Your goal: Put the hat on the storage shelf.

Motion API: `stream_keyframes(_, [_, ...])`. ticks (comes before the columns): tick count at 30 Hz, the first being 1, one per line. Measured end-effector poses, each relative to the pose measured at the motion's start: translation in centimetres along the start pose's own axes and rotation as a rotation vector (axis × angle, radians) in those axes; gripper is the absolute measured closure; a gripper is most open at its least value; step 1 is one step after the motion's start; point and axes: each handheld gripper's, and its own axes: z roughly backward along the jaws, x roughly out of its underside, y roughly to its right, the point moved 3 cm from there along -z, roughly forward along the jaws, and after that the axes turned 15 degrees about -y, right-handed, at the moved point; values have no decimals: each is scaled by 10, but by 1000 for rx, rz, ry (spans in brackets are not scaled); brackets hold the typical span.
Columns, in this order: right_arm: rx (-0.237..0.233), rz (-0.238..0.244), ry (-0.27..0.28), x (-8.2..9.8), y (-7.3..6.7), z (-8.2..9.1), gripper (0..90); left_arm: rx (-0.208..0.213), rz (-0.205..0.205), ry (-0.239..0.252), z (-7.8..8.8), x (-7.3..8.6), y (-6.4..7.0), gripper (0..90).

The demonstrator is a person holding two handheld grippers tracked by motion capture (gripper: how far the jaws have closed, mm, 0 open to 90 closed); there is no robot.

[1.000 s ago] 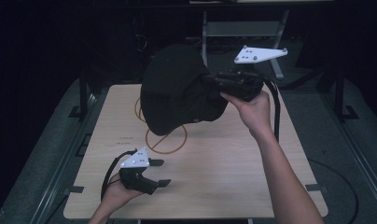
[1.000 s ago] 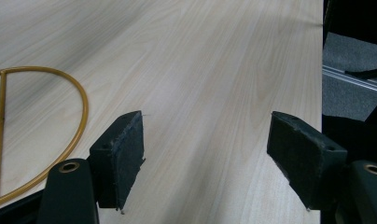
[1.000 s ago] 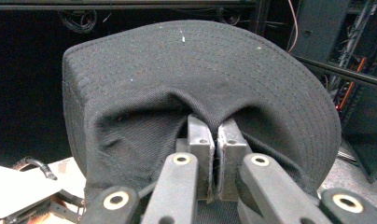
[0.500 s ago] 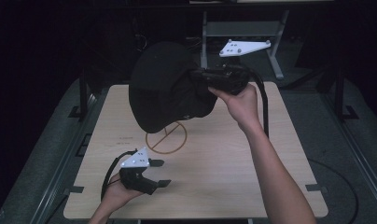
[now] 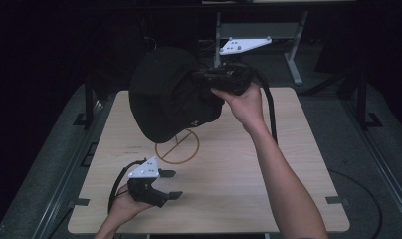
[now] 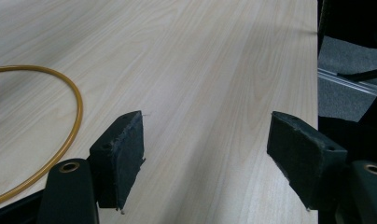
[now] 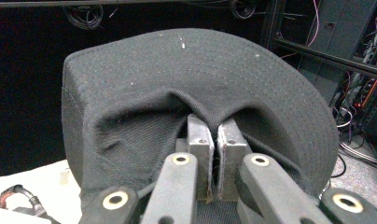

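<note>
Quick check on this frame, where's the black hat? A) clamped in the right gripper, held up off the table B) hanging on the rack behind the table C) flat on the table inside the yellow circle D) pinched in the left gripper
A: the right gripper has its jaws shut on the fabric of the black hat, which hangs in the air above the table; the left gripper is open and holds nothing.

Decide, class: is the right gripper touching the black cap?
Touching. In the right gripper view, the right gripper has its fingers shut on a pinched fold of the cap.
</note>
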Motion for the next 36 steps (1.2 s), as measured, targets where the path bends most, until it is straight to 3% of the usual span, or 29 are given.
stream_keyframes(12, [-1,3,-10,-14,2,-13,867,9,-3,-3,-2,-1,1,266])
stream_keyframes(23, [-11,18,-19,-29,1,-37,866,15,-12,-9,-5,-1,1,266])
stream_keyframes(36, [-15,9,-36,-34,4,-52,866,25,-29,-17,-9,-3,4,266])
